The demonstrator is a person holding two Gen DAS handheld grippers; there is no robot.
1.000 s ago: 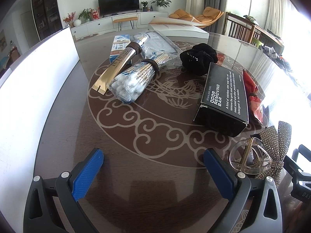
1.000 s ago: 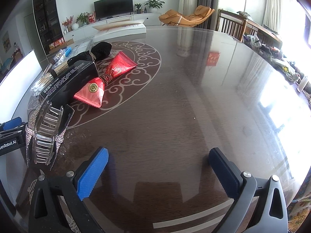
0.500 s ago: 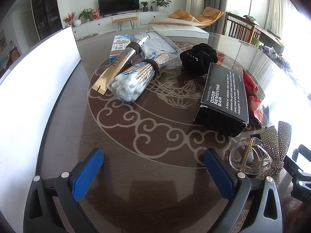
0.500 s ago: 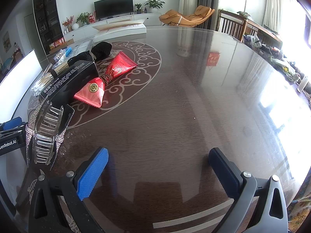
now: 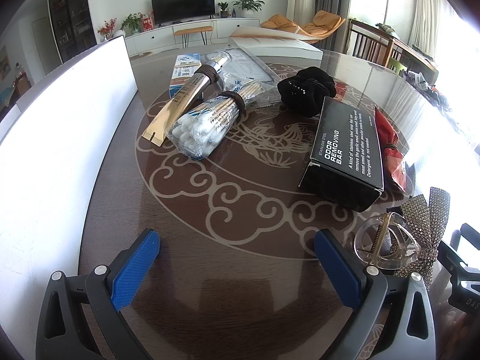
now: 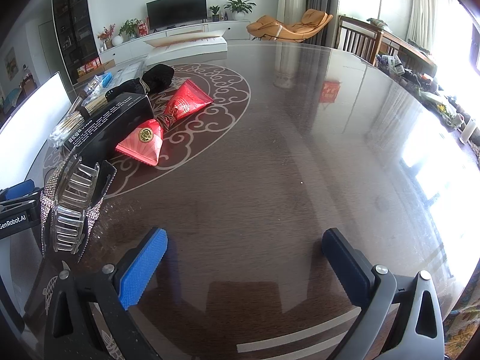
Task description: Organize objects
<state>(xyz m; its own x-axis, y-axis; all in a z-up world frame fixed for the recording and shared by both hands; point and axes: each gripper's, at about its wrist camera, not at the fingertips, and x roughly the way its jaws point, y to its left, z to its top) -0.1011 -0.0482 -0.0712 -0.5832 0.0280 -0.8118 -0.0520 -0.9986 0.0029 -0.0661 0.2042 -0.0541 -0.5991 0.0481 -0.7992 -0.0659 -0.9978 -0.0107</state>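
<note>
My left gripper (image 5: 237, 247) is open above the dark patterned table (image 5: 210, 210), holding nothing. Ahead of it lie a bag of cotton swabs (image 5: 207, 126), a gold tube (image 5: 180, 105), a blue-and-white box (image 5: 183, 72), a black scrunchie (image 5: 306, 90) and a black odor-removing-bar box (image 5: 348, 147). A rhinestone hair claw clip (image 5: 399, 240) sits by its right finger. My right gripper (image 6: 244, 253) is open over bare table, empty. The clip (image 6: 72, 207), the black box (image 6: 111, 123) and red packets (image 6: 162, 123) lie to its left.
A white board or container wall (image 5: 60, 138) runs along the table's left side. A white flat box (image 5: 270, 45) lies at the far edge. The left gripper's body (image 6: 15, 210) shows at the right wrist view's left edge. Chairs (image 6: 360, 42) stand beyond the table.
</note>
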